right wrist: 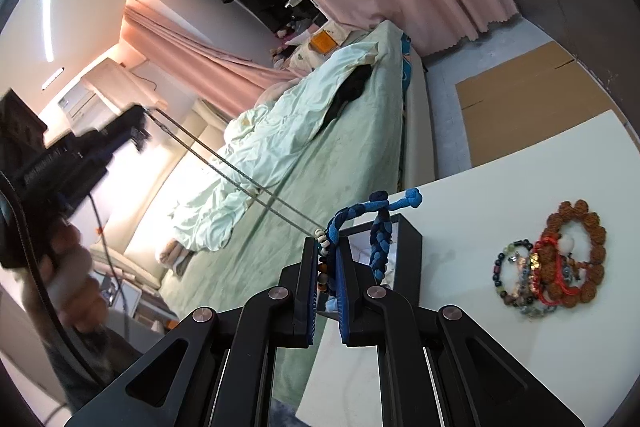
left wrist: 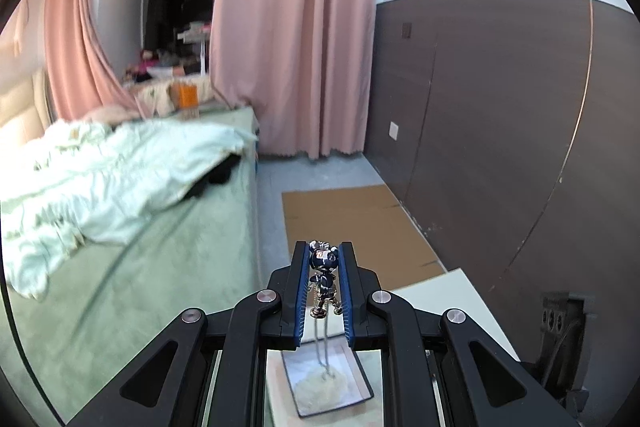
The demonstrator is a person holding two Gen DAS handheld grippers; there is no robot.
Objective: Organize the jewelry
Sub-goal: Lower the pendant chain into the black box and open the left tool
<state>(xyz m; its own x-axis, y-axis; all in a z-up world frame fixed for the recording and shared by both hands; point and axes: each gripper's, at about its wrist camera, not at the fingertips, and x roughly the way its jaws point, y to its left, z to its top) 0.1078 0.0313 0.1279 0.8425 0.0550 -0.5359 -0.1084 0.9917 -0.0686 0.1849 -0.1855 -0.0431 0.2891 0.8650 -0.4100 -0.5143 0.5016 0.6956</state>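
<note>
In the left wrist view my left gripper (left wrist: 323,251) is shut on a small blue and silver bear pendant (left wrist: 323,261). Its chain (left wrist: 325,343) hangs down into an open black-edged box (left wrist: 340,393) with a pale lining. In the right wrist view my right gripper (right wrist: 326,247) is shut on a blue braided bracelet (right wrist: 378,211) with a few beads (right wrist: 322,239) at the pads. The bracelet loops over the box's (right wrist: 410,247) rim. The left gripper (right wrist: 136,129) is blurred at upper left, and the chain (right wrist: 240,175) runs taut from it and vanishes behind my right fingers.
A pile of bead bracelets (right wrist: 560,259) lies on the white table (right wrist: 500,187) to the right. A hand (right wrist: 76,275) holds the left gripper. Beyond are a green bed (left wrist: 132,259), pink curtains (left wrist: 292,39), flat cardboard (left wrist: 352,223) on the floor and a dark wall (left wrist: 500,107).
</note>
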